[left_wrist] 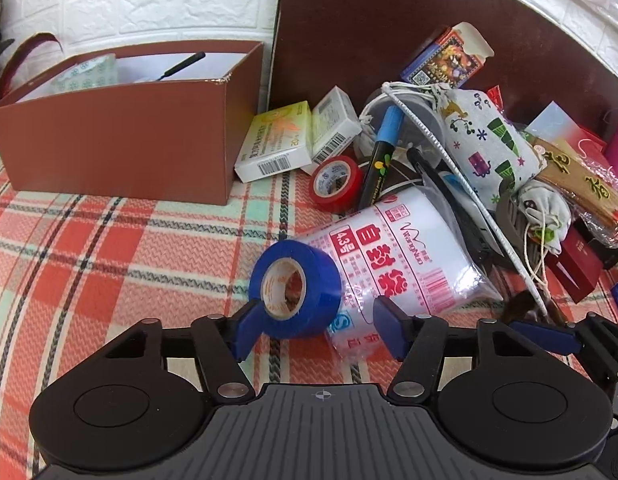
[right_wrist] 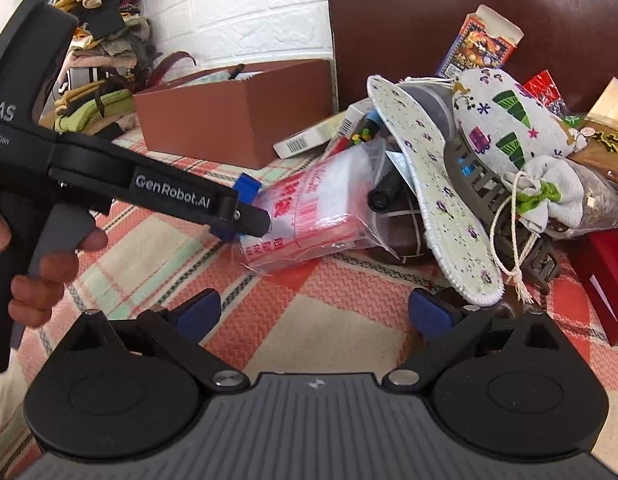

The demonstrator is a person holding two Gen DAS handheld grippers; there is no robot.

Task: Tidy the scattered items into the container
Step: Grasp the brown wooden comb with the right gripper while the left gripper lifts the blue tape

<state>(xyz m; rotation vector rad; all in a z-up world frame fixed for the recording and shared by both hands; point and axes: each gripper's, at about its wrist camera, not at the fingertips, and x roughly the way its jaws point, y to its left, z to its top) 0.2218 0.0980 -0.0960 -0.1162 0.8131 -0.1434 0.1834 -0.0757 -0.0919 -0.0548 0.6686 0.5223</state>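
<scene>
Straddling the blue tape roll (left_wrist: 296, 289), left gripper (left_wrist: 315, 326) fingers spread.

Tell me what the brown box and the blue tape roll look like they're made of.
Brown box: likely matte cardboard; a chipped corner shows pale board beneath. Blue tape roll: glossy, plastic-looking tape, perhaps vinyl, on a tan, probably cardboard, core.

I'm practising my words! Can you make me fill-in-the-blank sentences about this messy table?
1. The roll of tape between the left gripper fingers is ____.
2. The brown box stands on a ____ cloth.
3. The right gripper is ____.

Missing words: blue; checked; open
</scene>
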